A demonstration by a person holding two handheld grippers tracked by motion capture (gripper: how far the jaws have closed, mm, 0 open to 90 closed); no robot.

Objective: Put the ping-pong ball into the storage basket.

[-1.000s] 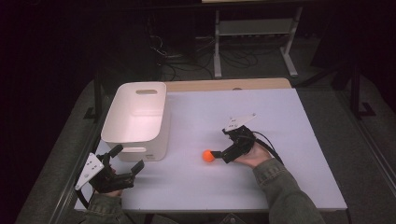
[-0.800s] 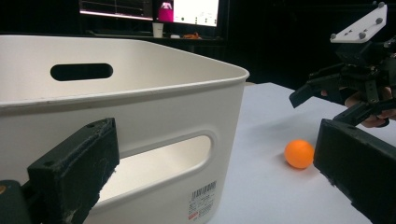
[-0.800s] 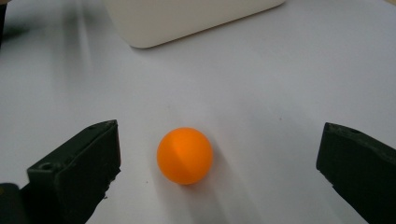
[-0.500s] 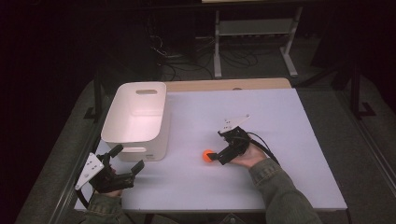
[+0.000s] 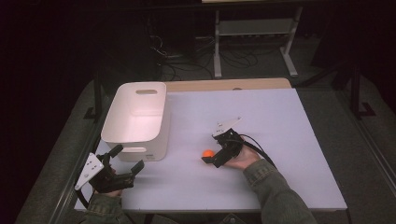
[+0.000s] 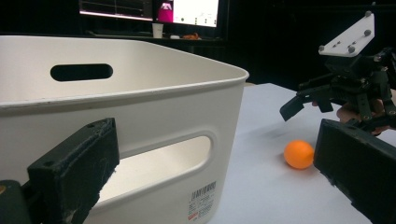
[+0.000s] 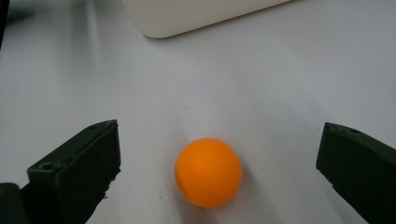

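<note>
We see a round orange ball (image 7: 208,171), with no long axis or heading to report, resting on the white bench (image 5: 280,121) between the spread fingers of our right gripper (image 5: 211,156), neither finger touching it. Our left gripper (image 5: 125,161) sits at the bench's near-left corner, fingers apart on nothing, just beside the white bin (image 5: 140,116). The bin's label (image 6: 202,195) is too small to read.
</note>
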